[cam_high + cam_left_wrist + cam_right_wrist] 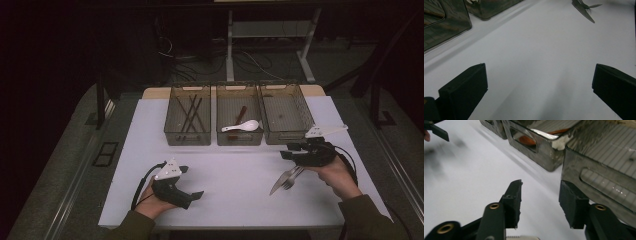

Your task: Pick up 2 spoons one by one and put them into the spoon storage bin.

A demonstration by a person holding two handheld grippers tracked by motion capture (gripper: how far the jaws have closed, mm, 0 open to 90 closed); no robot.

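On bench front-right, knife and fork [287, 179] lie crossed, just under right gripper [540, 202]; its jaws part-open, nothing betw. them. Left gripper [539, 85] rests front-left, jaws wide, empty, well apart from cutlery.

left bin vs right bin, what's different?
The left bin holds dark chopsticks; the right bin looks bare. The left bin stands apart from both grippers; the right gripper hovers just before the right bin. Both are smoky see-through bins, side by side.
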